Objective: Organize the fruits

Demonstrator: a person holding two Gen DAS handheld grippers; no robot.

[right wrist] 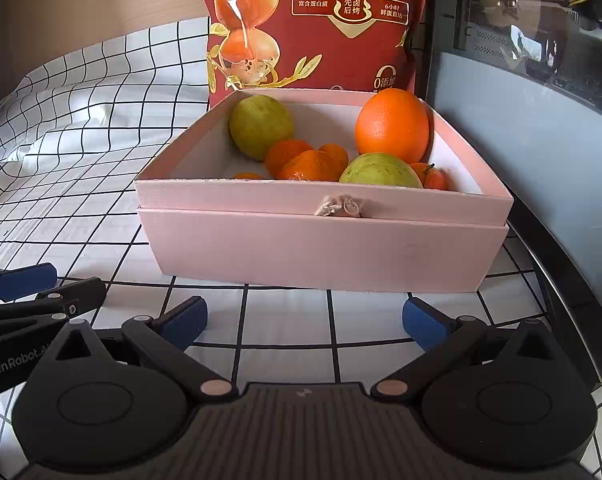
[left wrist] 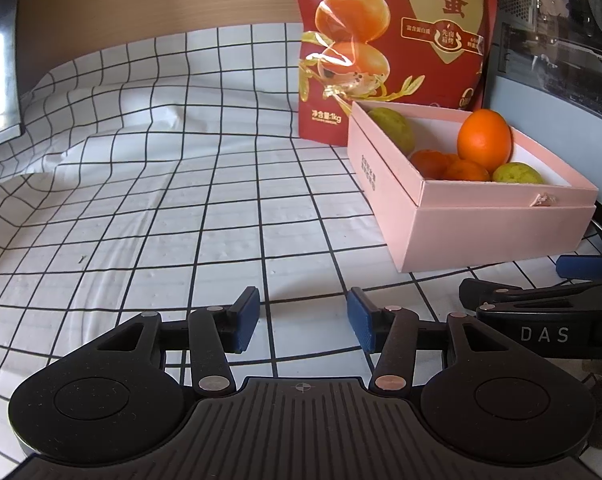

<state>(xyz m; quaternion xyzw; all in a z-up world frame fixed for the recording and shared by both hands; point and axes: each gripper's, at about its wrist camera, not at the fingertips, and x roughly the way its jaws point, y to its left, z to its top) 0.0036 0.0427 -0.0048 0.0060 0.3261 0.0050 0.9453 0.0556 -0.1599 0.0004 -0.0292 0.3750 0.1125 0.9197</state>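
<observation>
A pink box (right wrist: 321, 248) (left wrist: 497, 232) stands on the checked cloth and holds fruit: a large orange (right wrist: 392, 125) (left wrist: 484, 140), two green fruits (right wrist: 260, 126) (right wrist: 380, 171) and several small mandarins (right wrist: 309, 164) (left wrist: 445, 164). My right gripper (right wrist: 304, 320) is open and empty, low over the cloth just in front of the box. My left gripper (left wrist: 303, 318) is open and empty, to the left of the box over bare cloth. The right gripper (left wrist: 541, 308) also shows at the right edge of the left wrist view.
A tall red snack bag (right wrist: 317, 24) (left wrist: 393, 40) stands right behind the box. A dark glass-fronted appliance (right wrist: 541, 80) rises to the right of the box. The white checked cloth (left wrist: 161, 208) stretches left, rumpled toward the wooden wall.
</observation>
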